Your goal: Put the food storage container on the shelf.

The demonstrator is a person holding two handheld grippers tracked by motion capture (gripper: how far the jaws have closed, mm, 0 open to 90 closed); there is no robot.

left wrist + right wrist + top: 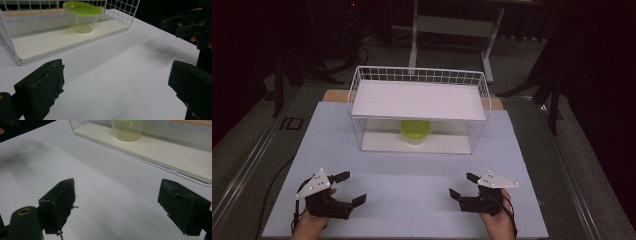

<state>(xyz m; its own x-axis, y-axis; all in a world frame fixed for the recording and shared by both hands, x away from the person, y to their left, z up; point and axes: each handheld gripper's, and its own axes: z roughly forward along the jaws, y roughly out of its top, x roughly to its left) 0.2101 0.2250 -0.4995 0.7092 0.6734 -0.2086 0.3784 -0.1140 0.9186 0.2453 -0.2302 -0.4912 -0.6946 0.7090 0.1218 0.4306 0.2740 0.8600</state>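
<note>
Overhead: rack (362,92) has upper shelf (419,100) | left tongs (350,188), right tongs (464,186) agape, empty | tub (81,16) lidded green

The left hand-held gripper (346,189) is showing a black body with two blocky black jaws, a grey three-cornered plate dotted with small dark screws on top, and a thin black cable trailing off beside the hand. The right hand-held gripper (463,186) is wearing the same black build and grey plate. Close up, its jaw pads are looking frayed, and a brass-ringed hole is showing on a black post.
</note>
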